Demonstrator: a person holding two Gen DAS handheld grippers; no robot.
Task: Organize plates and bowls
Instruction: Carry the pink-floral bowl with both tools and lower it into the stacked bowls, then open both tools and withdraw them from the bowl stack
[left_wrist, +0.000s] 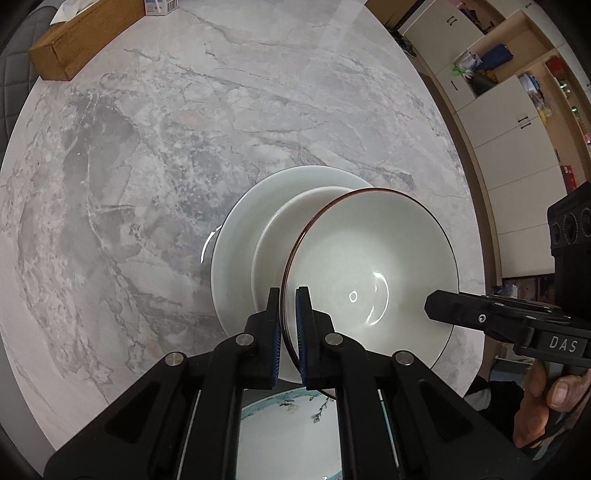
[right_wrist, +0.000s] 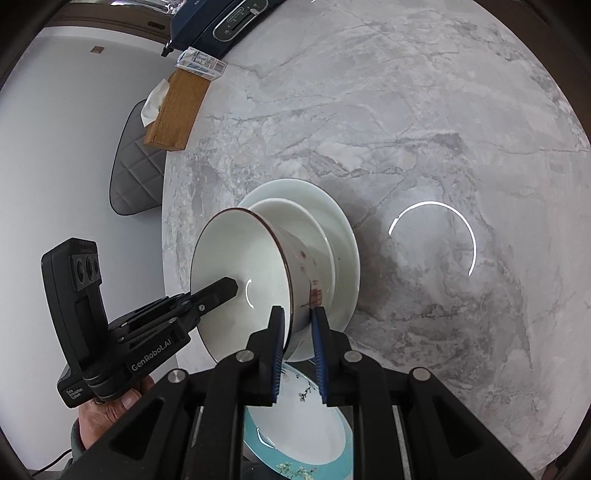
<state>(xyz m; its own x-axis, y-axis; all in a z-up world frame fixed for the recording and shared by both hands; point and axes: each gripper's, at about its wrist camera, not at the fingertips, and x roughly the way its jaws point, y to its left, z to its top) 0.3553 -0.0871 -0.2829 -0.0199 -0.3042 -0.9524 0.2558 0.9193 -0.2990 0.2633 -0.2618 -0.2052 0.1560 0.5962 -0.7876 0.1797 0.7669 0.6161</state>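
A white bowl with a dark rim (left_wrist: 369, 266) (right_wrist: 240, 277) is held tilted over a stack of a small white plate (left_wrist: 280, 240) (right_wrist: 295, 214) on a larger white plate (left_wrist: 236, 240) (right_wrist: 325, 199). My left gripper (left_wrist: 287, 332) is shut on the bowl's near rim. My right gripper (right_wrist: 298, 343) is shut on the opposite rim; one of its fingers (left_wrist: 443, 306) shows inside the bowl in the left wrist view. The left gripper also shows in the right wrist view, with a finger (right_wrist: 221, 290) inside the bowl. A teal-rimmed floral plate (left_wrist: 288, 435) (right_wrist: 295, 424) lies below both grippers.
The dishes are on a round marble table (left_wrist: 147, 184) (right_wrist: 406, 110). A wooden tissue box (left_wrist: 85, 37) (right_wrist: 177, 110) and a small carton (right_wrist: 201, 62) sit at its far edge beside a dark appliance (right_wrist: 229, 22). A grey chair (right_wrist: 136, 166) and wall cabinets (left_wrist: 517, 129) stand beyond.
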